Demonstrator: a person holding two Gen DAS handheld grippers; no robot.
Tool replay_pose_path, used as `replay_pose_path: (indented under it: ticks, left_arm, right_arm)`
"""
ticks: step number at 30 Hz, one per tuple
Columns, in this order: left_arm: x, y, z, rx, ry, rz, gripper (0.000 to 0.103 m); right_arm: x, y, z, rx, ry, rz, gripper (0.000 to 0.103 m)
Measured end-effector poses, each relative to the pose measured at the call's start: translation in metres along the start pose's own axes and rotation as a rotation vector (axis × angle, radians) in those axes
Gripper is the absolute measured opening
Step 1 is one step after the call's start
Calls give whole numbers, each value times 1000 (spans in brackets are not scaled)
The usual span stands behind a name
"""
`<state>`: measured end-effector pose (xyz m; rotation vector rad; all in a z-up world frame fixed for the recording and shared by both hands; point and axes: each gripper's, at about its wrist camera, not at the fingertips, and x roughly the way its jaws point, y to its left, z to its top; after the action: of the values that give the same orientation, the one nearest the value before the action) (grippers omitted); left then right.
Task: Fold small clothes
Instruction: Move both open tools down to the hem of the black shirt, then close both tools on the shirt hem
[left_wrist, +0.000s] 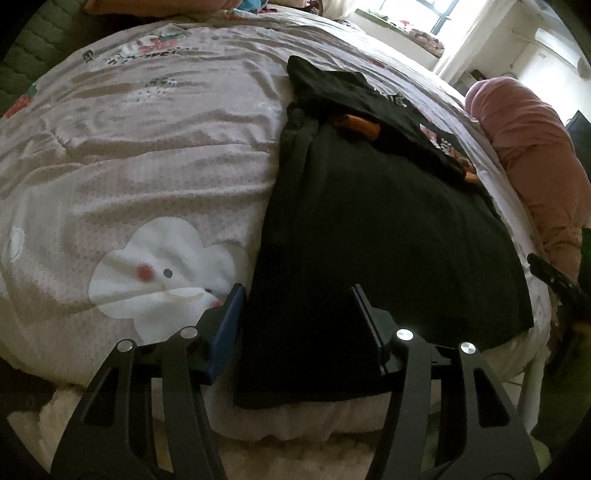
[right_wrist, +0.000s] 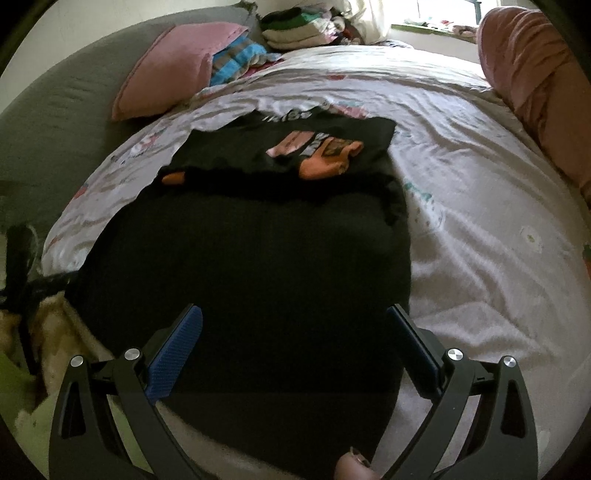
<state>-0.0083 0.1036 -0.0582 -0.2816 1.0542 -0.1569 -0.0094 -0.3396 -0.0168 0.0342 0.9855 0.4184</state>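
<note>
Clothes pile (right_wrist: 303, 22) at twelve o'clock shows only from right tool (right_wrist: 295, 332), spread; left tool (left_wrist: 299, 314), half-spread, straddles black garment (left_wrist: 369, 229).

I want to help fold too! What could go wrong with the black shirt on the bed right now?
1. The black shirt hangs over the bed's near edge, so a tug might slide it off.
2. The left gripper straddles only one side of the shirt, with a gap to its pads; it might pinch a single layer or miss.
3. The right gripper stands open and holds nothing, so a lift might go lopsided.
</note>
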Motion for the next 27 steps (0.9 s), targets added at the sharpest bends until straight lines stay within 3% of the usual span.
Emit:
replay_pose_path:
  ticks: [9, 14, 19, 21, 27]
  left_arm:
    - [-3, 4, -8, -8, -3, -4, 47]
    - [-5, 9, -10, -30, -10, -10, 40]
    - [-5, 10, -10, -33, -12, -13, 39]
    - [-5, 11, -10, -34, -13, -14, 39]
    - [-4, 11, -10, -34, -14, -14, 39]
  right_arm:
    - [-7, 6, -26, -35, 64, 17, 98]
    - [-12, -6, -40, -12, 99, 19, 98]
    - [-16, -19, -52, 32, 130, 47, 97]
    - [-15, -21, -55, 47, 145, 63, 80]
    - [-12, -26, -64, 61, 158, 92, 65]
